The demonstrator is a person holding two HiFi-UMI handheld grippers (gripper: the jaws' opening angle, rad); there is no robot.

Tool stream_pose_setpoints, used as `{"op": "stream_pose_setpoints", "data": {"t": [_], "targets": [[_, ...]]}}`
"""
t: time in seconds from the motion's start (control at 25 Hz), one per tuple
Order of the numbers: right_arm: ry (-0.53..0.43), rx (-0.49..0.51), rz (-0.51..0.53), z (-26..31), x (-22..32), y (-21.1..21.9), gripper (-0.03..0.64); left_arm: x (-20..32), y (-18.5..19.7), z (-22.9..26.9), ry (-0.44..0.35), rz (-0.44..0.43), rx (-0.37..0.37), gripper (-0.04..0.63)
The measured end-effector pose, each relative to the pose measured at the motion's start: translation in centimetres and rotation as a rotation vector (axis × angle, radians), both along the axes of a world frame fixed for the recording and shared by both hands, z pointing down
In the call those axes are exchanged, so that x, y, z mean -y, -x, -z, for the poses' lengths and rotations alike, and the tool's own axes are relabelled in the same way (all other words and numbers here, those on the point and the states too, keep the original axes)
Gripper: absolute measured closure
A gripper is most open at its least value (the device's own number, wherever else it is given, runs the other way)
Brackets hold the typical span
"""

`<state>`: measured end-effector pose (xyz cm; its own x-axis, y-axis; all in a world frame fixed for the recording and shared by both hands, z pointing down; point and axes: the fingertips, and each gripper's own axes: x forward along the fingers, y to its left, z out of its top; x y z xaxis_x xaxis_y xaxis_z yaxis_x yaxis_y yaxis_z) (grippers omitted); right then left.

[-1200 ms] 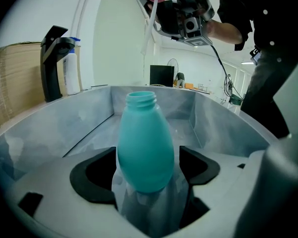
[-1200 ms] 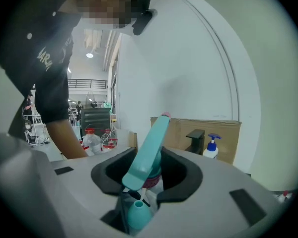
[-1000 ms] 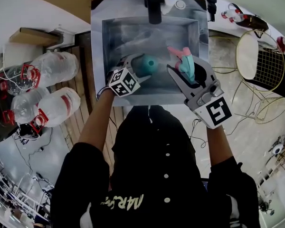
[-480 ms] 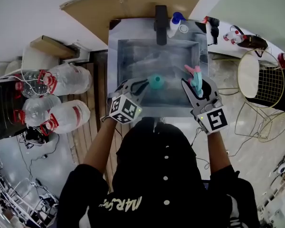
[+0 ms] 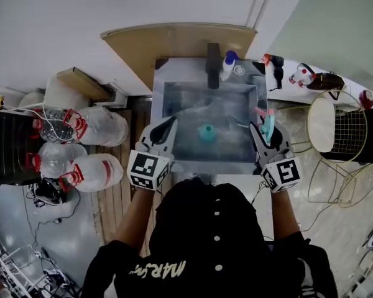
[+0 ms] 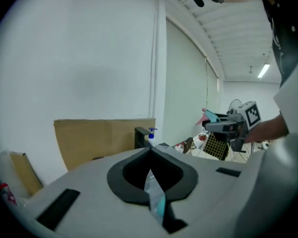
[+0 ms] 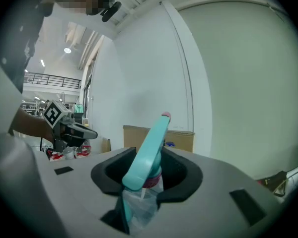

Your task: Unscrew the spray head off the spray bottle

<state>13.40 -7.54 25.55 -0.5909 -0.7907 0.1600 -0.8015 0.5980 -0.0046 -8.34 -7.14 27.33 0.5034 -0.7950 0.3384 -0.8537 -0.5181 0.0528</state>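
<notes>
The teal bottle [image 5: 206,133] rests in the steel sink [image 5: 174,101], headless, with neither gripper touching it. At the sink's front left corner my left gripper [image 5: 171,122] is lifted; its jaws have just been closing and now meet with nothing between them [image 6: 150,151]. Over the sink's right rim my right gripper [image 5: 261,129] is shut on the teal spray head [image 5: 268,124] with its pink tip. The right gripper view shows the spray head [image 7: 148,150] slanting up from between the jaws [image 7: 149,175]. Across the room, the left gripper view catches that right gripper [image 6: 227,127].
A black faucet [image 5: 212,56] and a blue-pump soap bottle [image 5: 227,63] stand at the sink's back. Large water jugs [image 5: 96,126] lie on the floor at left. A wire chair [image 5: 336,110] stands at right. A cardboard sheet [image 5: 186,41] leans behind the sink.
My left gripper let go of the teal bottle, rose away from it and shut. The bottle stayed in the sink. My right gripper carried the spray head toward the sink's right edge.
</notes>
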Motion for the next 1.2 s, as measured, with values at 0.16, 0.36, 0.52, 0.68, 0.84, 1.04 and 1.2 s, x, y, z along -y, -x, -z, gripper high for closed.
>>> {"op": "stream_pose_setpoints", "data": {"t": [0.16, 0.36, 0.52, 0.68, 0.84, 1.04, 1.2], "targets": [[-0.007, -0.005, -0.038, 1.6, -0.5, -1.1, 0.462, -0.4, 1.7, 2.9, -0.072, 0.054, 0.006, 0.571], [-0.036, -0.005, -0.096, 3.7, -1.5, -3.1, 0.462, -1.7, 2.8, 4.8, -0.108, 0.103, -0.006, 0.571], [-0.073, 0.03, -0.138, 4.6, -2.1, -4.5, 0.462, -2.8, 4.5, 6.1, -0.153, 0.176, -0.014, 0.571], [-0.066, 0.063, -0.181, 4.8, -2.6, -5.7, 0.462, -3.9, 5.3, 6.9, -0.201, 0.212, 0.0, 0.571], [-0.067, 0.049, -0.185, 4.9, -2.7, -5.7, 0.462, -4.4, 5.5, 7.4, -0.237, 0.236, 0.005, 0.571], [-0.085, 0.049, -0.177, 5.2, -2.5, -5.3, 0.463, -4.3, 5.0, 7.4, -0.248, 0.233, 0.008, 0.571], [-0.096, 0.053, -0.181, 5.4, -2.3, -5.2, 0.463, -3.6, 4.5, 8.0, -0.268, 0.235, 0.013, 0.571]]}}
